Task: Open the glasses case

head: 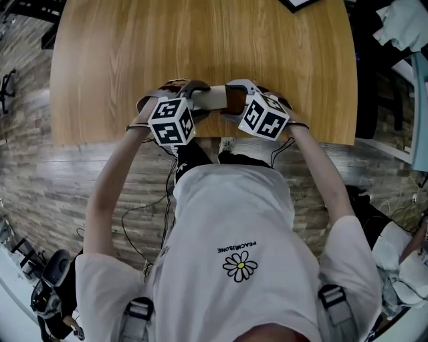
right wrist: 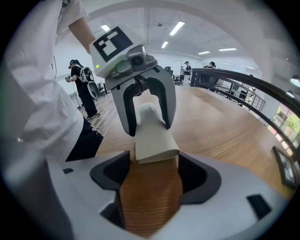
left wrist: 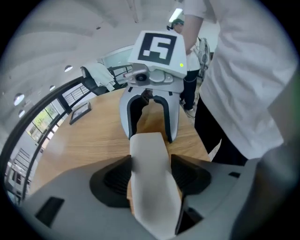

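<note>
A cream glasses case lies flat on the wooden table near its front edge, between the two grippers, which face each other. My left gripper has the case running deep between its jaws, and both pads rest against its sides. Seen from the right gripper view, the left gripper straddles the case's far part. My right gripper stands wide, with the case's near end just at its fingertips and a sliver of wood showing on one side. The case is closed as far as I can see.
The person's body stands close against the table's front edge. A dark flat object lies at the table's far edge, and a small dark frame sits further along. People stand in the background.
</note>
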Action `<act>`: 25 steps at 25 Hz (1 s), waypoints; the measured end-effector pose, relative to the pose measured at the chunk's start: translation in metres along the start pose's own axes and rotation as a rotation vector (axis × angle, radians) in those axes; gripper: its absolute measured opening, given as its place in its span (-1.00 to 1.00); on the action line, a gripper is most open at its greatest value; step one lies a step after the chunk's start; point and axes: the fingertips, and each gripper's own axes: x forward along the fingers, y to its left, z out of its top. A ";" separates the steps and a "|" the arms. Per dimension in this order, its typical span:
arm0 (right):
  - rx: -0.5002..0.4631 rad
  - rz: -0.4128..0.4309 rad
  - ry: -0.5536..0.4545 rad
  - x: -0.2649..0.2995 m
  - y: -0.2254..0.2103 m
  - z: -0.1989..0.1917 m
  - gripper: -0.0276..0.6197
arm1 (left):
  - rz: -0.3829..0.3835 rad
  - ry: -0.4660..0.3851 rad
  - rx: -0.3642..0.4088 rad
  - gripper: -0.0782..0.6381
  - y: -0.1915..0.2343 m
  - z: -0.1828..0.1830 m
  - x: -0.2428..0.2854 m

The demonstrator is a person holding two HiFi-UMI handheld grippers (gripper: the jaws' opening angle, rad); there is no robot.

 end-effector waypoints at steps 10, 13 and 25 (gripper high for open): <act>0.146 0.016 -0.085 -0.005 -0.008 0.011 0.06 | -0.145 -0.157 -0.209 -0.01 0.001 0.007 -0.013; 0.152 0.041 -0.087 -0.005 -0.007 0.010 0.08 | -0.169 -0.147 -0.183 -0.02 0.000 0.009 -0.011; 0.040 0.073 -0.071 -0.004 0.013 0.006 0.01 | -0.384 -0.157 -0.288 -0.04 -0.011 0.012 -0.009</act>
